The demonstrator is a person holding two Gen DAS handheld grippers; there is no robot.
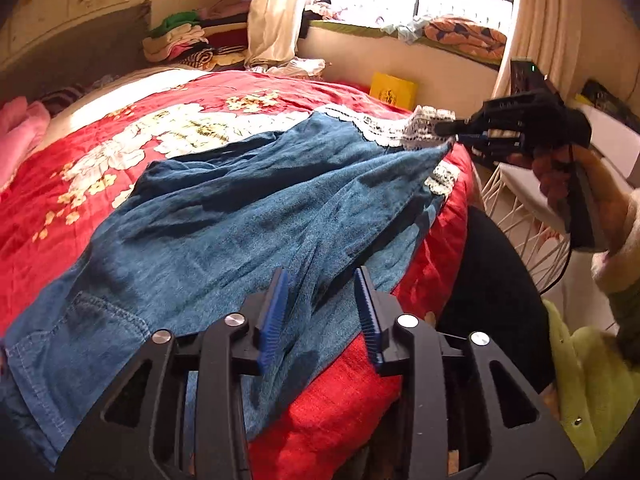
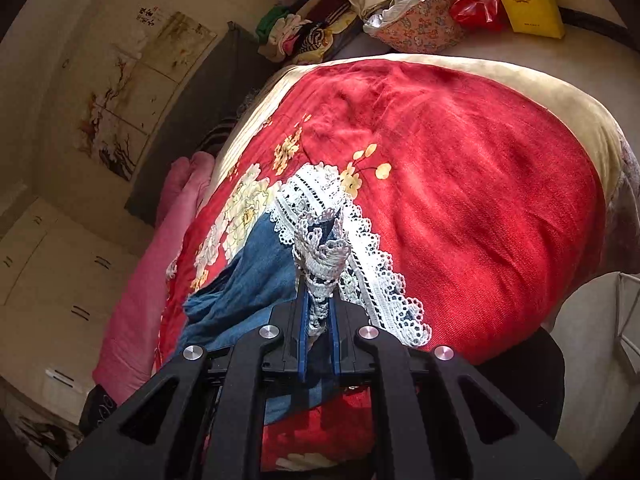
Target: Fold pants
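Note:
Blue denim pants (image 1: 240, 216) with white lace hems (image 1: 400, 128) lie spread on a red floral bed cover (image 1: 80, 184). My left gripper (image 1: 322, 280) is open, hovering just above the denim near the waist end. My right gripper (image 1: 452, 130) is shut on a lace hem and lifts that leg end off the bed near its right edge. In the right wrist view the right gripper (image 2: 318, 304) pinches bunched lace (image 2: 320, 256) between its blue pads, with denim (image 2: 248, 276) trailing to the left.
Stacked clothes (image 1: 192, 40) sit beyond the bed's far end. A yellow bag (image 1: 392, 90) leans on the wall under the window. A pink blanket (image 1: 20, 132) lies at the left. A white wire chair (image 1: 520, 208) stands right of the bed.

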